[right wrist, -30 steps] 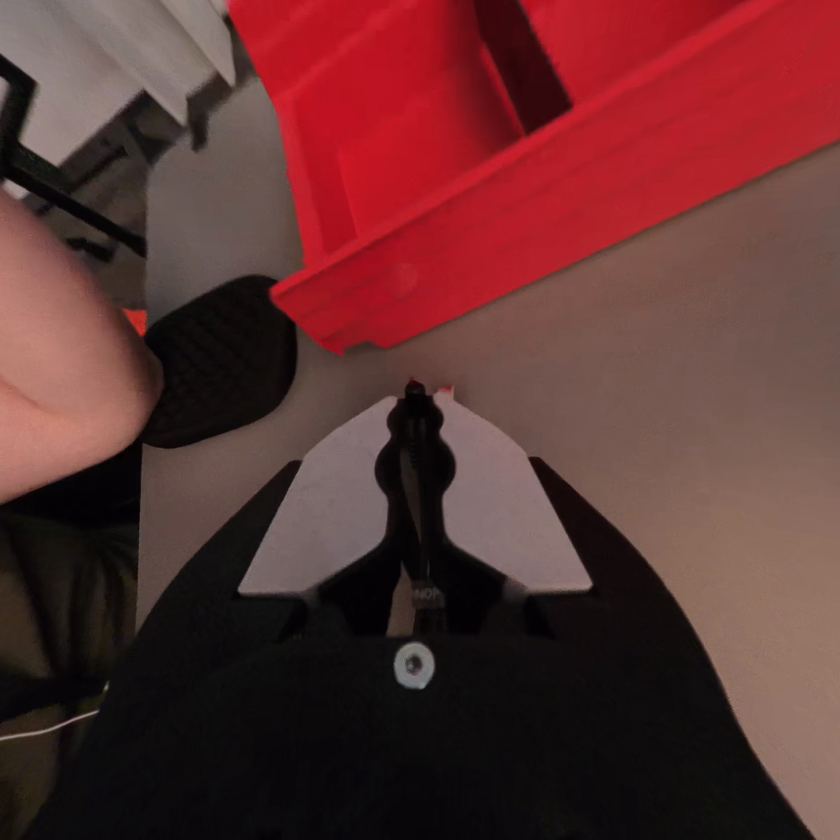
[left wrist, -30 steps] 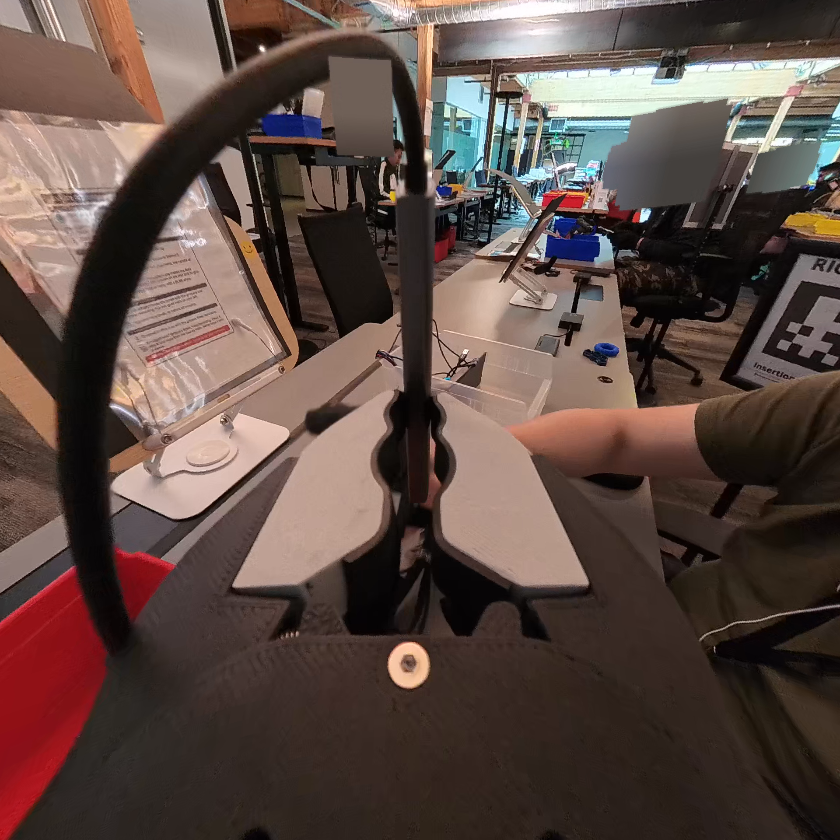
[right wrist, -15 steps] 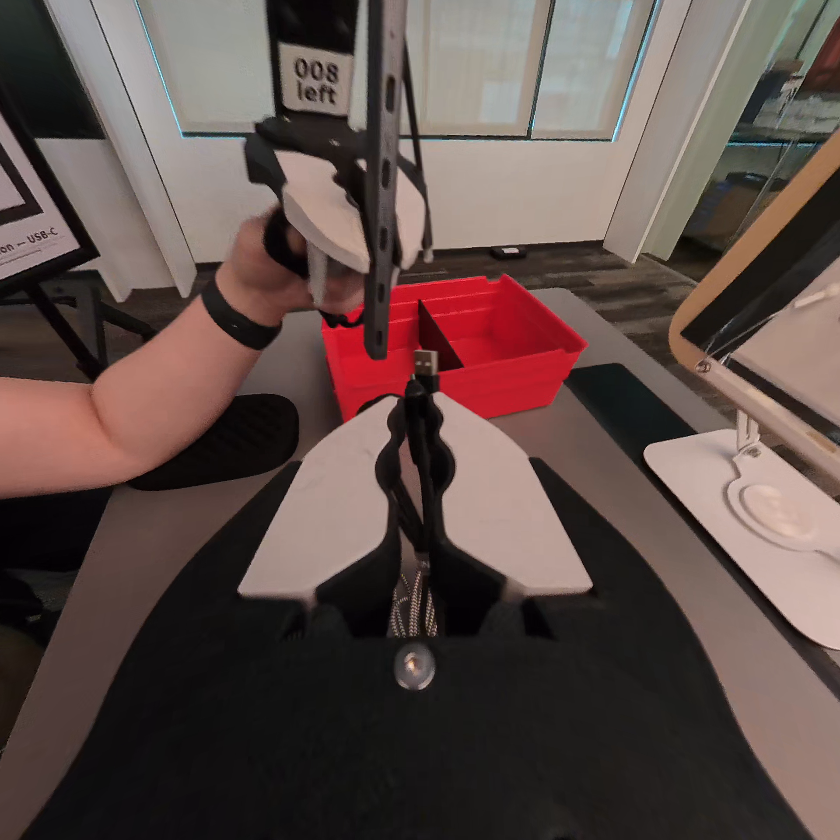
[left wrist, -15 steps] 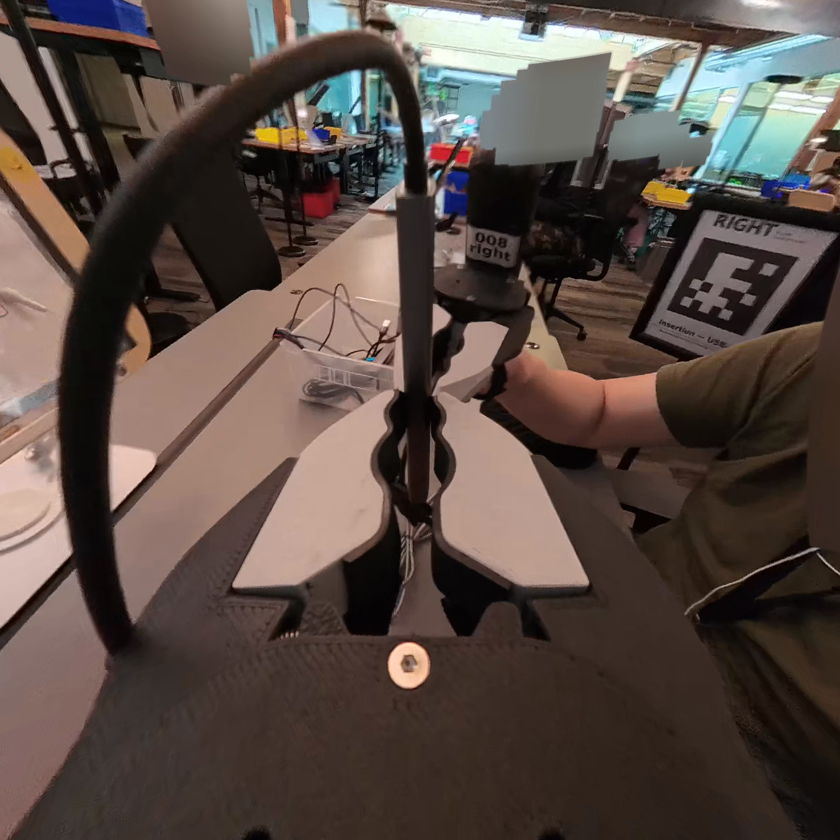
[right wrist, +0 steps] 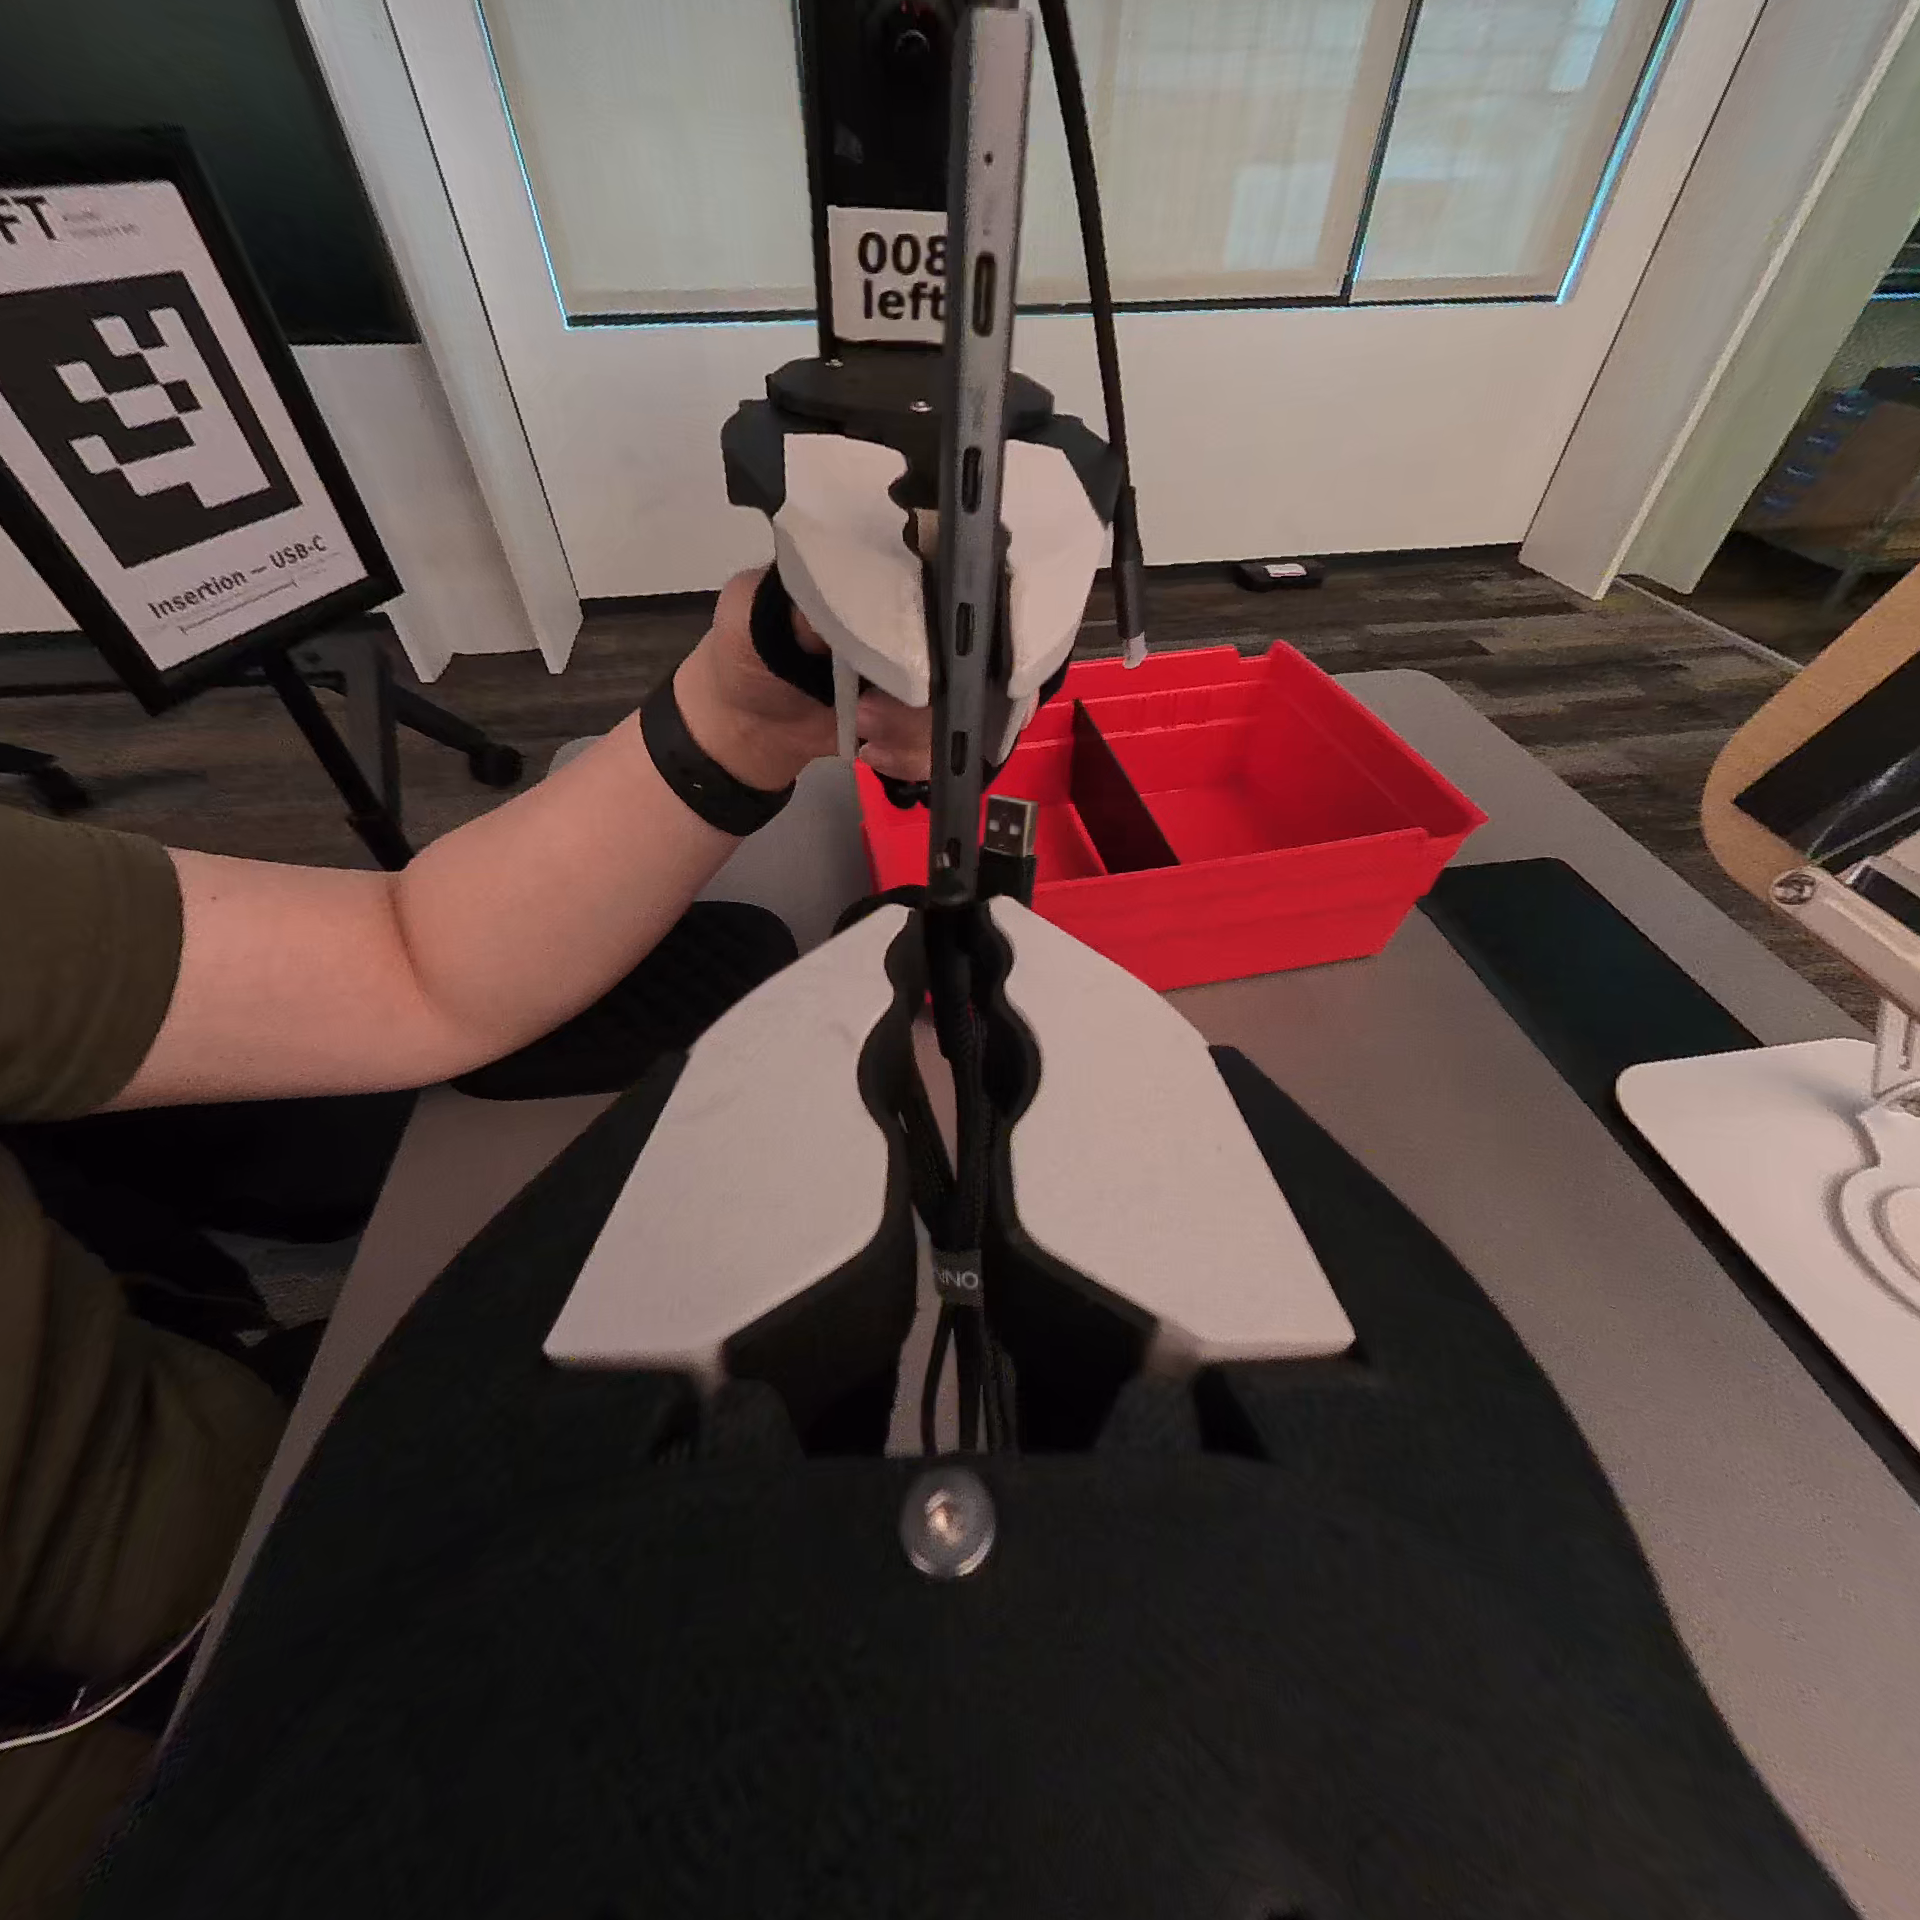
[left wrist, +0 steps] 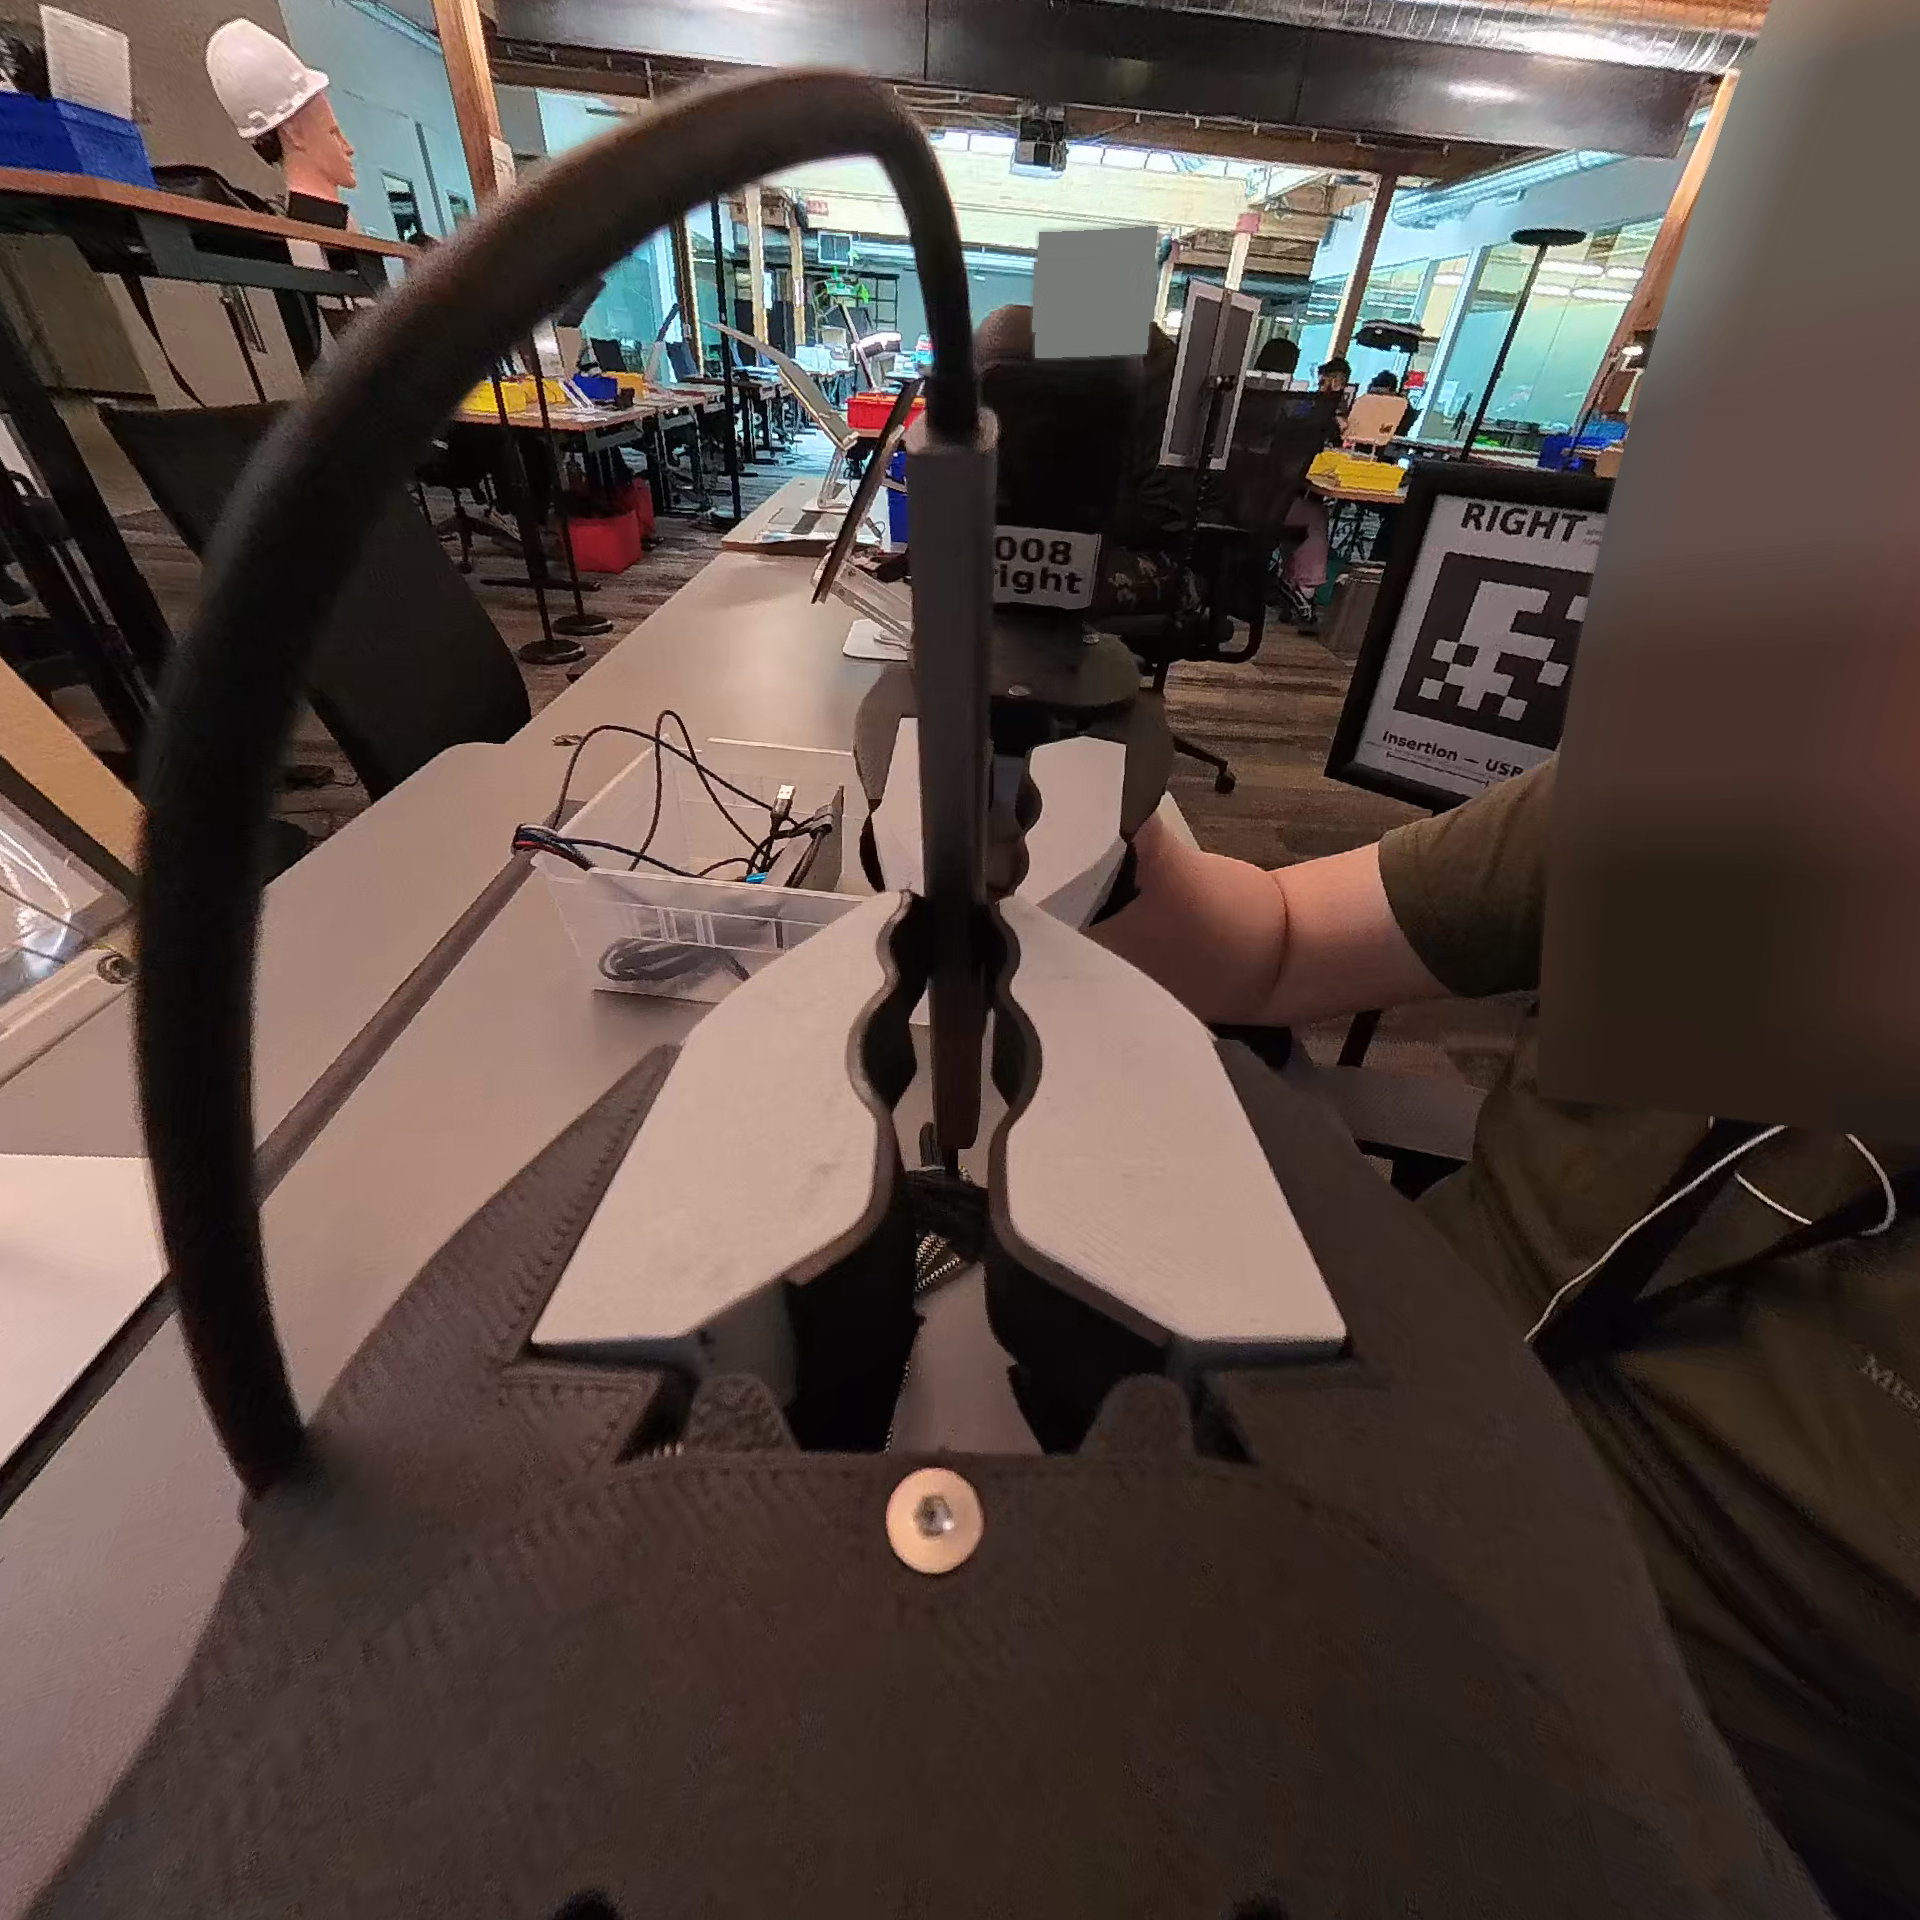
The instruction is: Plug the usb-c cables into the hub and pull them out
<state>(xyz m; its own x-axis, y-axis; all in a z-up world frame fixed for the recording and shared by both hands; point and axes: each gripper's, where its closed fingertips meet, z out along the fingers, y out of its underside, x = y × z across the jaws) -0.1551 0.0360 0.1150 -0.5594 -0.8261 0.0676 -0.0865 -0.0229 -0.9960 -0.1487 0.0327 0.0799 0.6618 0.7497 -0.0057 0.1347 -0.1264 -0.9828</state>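
My left gripper is shut on a slim grey hub that stands upright between its fingers. The hub's thick black lead arcs over to the left. In the right wrist view the hub shows its row of side ports, held by the left gripper. My right gripper is shut on a folded black braided cable. A silver USB plug sticks out past the tips, beside the hub's lower end. Whether any plug sits in a port is hidden.
A red divided bin stands on the grey table behind the grippers. A clear bin of loose cables lies beyond my left gripper. A white stand base is at the right. Framed marker signs stand off the table. My right fingertips sit around 4 cm from my left ones.
My right gripper rose from the table near the red bin and faced the hub. Both grippers have closed in, so the hub's lower end now meets the right gripper's tips.
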